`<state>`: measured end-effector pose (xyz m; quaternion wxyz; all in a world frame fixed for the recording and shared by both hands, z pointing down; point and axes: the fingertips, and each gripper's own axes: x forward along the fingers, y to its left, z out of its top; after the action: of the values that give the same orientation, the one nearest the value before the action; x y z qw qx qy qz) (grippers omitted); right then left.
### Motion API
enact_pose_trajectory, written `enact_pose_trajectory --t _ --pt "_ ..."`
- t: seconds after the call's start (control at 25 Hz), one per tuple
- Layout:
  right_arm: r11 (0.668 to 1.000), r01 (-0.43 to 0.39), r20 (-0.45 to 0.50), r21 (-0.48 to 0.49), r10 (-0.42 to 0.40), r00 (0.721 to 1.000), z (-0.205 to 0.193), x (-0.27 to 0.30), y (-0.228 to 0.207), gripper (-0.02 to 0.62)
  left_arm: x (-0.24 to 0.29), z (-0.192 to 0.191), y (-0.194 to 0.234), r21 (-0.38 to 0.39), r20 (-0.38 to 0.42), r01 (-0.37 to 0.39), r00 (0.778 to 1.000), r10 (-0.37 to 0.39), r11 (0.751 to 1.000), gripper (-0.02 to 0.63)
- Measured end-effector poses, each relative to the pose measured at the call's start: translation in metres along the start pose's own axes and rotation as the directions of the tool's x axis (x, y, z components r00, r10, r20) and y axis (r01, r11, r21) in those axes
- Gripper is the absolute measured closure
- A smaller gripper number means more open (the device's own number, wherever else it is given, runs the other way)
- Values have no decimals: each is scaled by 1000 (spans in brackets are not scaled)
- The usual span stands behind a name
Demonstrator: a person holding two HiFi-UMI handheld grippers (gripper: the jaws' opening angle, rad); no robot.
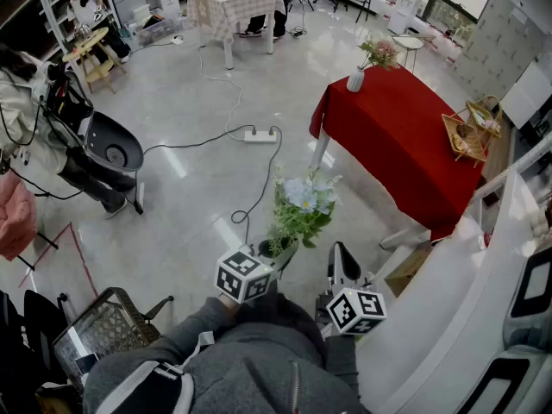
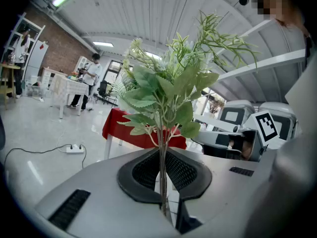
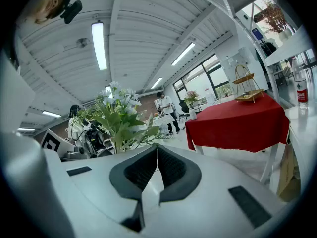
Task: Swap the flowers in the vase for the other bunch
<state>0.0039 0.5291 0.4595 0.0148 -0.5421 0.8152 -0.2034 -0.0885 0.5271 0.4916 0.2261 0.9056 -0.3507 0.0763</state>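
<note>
Bunch (image 2: 166,90) inside left gripper (image 2: 162,168)

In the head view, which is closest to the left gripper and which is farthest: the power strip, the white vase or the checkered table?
1. Power strip, on the floor just ahead of the left gripper holding the bunch of flowers.
2. White vase, on the red table's far corner, to the right.
3. Checkered table, at the back of the room.

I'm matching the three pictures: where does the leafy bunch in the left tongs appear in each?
Head view: bunch lower centre, above the left tongs.
Left gripper view: centre, stems clamped in those tongs.
Right gripper view: left of centre, beyond the shut right tongs.
Shared landmark: the red table.
</note>
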Motion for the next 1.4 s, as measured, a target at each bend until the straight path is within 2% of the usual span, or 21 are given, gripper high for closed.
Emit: enact_pose_trajectory --t 0.28,0.4,0.48,0.8,1.04,1.24,1.4 --pt "999 -22 18 -34 23 1000 8 14 10 580 5 13 -2 -9 37 -15 999 15 1000 577" --pt "999 -29 82 -25 30 996 18 17 15 580 4 15 -3 3 38 -18 999 18 1000 577" --pt "1000 -7 120 -22 10 993 25 20 9 580 7 18 -1 4 42 -16 999 16 1000 577" --pt "994 107 141 35 -111 984 45 49 -17 578 37 46 13 13 66 0 998 -1 1000 575" --pt "990 134 145 39 -139 980 59 74 -35 578 60 63 31 4 77 -3 997 3 1000 575" --pt "986 163 157 -15 -159 975 69 91 -51 578 80 69 42 -7 72 -20 997 20 1000 575" --pt "984 175 158 3 -174 972 74 104 -61 578 93 74 51 -25 69 -30 997 31 999 574"
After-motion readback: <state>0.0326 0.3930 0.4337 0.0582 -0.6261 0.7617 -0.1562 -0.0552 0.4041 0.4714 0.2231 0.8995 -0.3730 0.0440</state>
